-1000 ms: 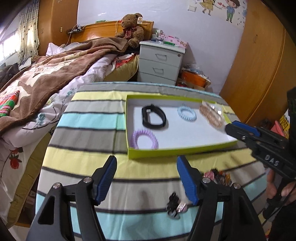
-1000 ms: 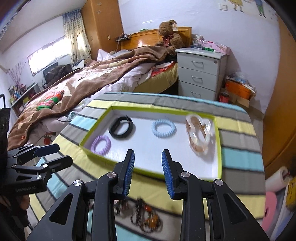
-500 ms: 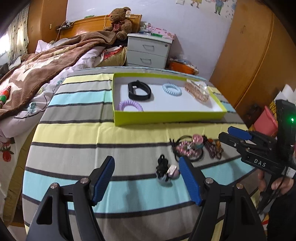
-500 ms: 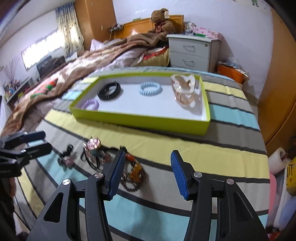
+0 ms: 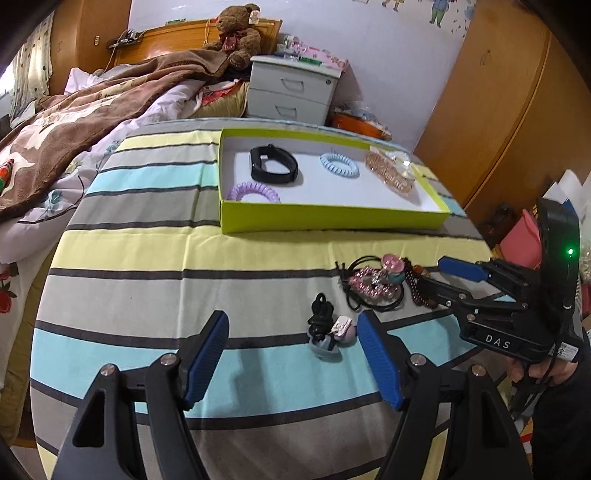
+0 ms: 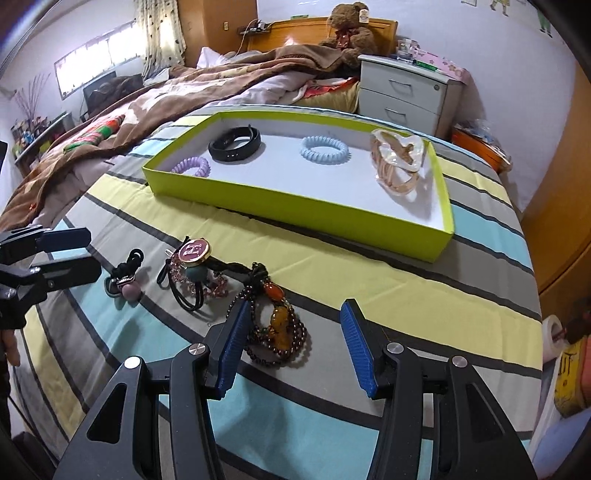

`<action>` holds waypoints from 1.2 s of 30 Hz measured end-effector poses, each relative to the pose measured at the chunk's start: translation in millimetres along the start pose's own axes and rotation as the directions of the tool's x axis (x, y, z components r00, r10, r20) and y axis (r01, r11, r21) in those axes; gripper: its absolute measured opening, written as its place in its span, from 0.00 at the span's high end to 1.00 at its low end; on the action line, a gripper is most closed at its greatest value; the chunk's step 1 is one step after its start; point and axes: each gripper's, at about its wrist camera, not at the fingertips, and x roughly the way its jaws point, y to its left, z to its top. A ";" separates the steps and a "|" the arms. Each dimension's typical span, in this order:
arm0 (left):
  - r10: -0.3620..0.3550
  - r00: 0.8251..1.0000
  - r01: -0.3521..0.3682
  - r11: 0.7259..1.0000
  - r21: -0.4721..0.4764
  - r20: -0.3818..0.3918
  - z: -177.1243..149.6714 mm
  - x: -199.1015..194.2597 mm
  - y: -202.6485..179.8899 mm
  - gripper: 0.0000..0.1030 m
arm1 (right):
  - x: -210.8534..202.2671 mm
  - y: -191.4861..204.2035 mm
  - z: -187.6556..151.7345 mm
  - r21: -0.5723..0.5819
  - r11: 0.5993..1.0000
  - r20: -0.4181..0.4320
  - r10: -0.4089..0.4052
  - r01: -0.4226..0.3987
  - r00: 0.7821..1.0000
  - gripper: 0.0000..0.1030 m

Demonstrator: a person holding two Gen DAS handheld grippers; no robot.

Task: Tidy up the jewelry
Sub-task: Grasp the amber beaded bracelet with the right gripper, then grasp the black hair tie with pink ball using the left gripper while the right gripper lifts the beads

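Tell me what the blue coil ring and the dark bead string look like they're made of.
Blue coil ring: likely smooth plastic, judging by its spiral ridges and soft sheen. Dark bead string: glossy dark beads with translucent amber pieces, possibly stone, glass or resin.

Both wrist cameras are looking low across the striped tablecloth (image 5: pixel 147 251) toward the shared lime-green cardboard tray (image 6: pixel 295 218)

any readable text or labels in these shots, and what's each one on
"DAS": white letters on the black body of the right tool, left wrist view.
"H": gold letter on the round maroon charm lying on the striped cloth.
Teddy bear's tag: too small to read.
Sticker by the right tool's handle: too blurred to read.
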 end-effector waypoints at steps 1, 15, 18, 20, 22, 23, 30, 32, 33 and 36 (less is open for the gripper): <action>0.010 1.000 -0.010 1.000 0.004 -0.005 -0.4 0.7 -0.6 0.27 | 1.2 -0.5 0.4 0.006 1.000 -0.004 0.001 -0.001 1.000 0.50; -0.004 1.000 0.004 1.000 -0.013 -0.028 -7.1 -1.9 4.5 0.12 | 2.5 5.0 3.3 0.007 0.997 -0.001 0.078 -0.077 0.997 0.80; 0.012 0.999 -0.012 1.000 -0.014 -0.030 -7.5 -2.0 4.1 0.12 | 2.1 4.7 1.5 0.007 0.998 0.001 0.067 -0.067 0.998 0.86; 0.013 1.000 -0.014 1.000 -0.015 -0.024 -7.6 -3.4 4.2 0.12 | 0.9 2.2 0.7 0.023 0.997 0.007 0.068 -0.068 0.998 0.88; 0.016 1.000 -0.017 1.000 -0.011 -0.019 -8.0 -5.4 3.6 0.12 | -1.7 -1.0 -1.7 0.039 0.997 0.019 0.062 -0.063 0.998 0.88; 0.019 1.000 -0.019 1.000 -0.009 -0.017 -7.8 -5.9 3.2 0.12 | -3.4 -2.9 -3.0 0.047 0.997 0.025 0.058 -0.059 0.998 0.88; 0.015 0.999 -0.015 1.000 -0.008 -0.029 -9.2 -3.1 -1.6 0.12 | -26.6 -18.3 -8.8 0.123 0.991 0.105 0.035 -0.048 0.994 0.89; 0.014 0.999 -0.014 1.000 -0.011 -0.035 -8.9 -0.5 -3.1 0.13 | -32.2 -22.7 -8.8 0.139 0.989 0.123 0.030 -0.047 0.992 0.89; 0.010 0.999 -0.011 1.000 -0.010 -0.036 -8.7 0.7 -4.0 0.14 | -36.6 -25.0 -9.3 0.148 0.987 0.139 0.032 -0.053 0.990 0.89; 0.023 0.999 -0.023 1.000 -0.012 -0.038 -7.8 4.7 -5.7 0.17 | -45.4 -30.1 -10.9 0.167 0.984 0.165 0.027 -0.055 0.986 0.89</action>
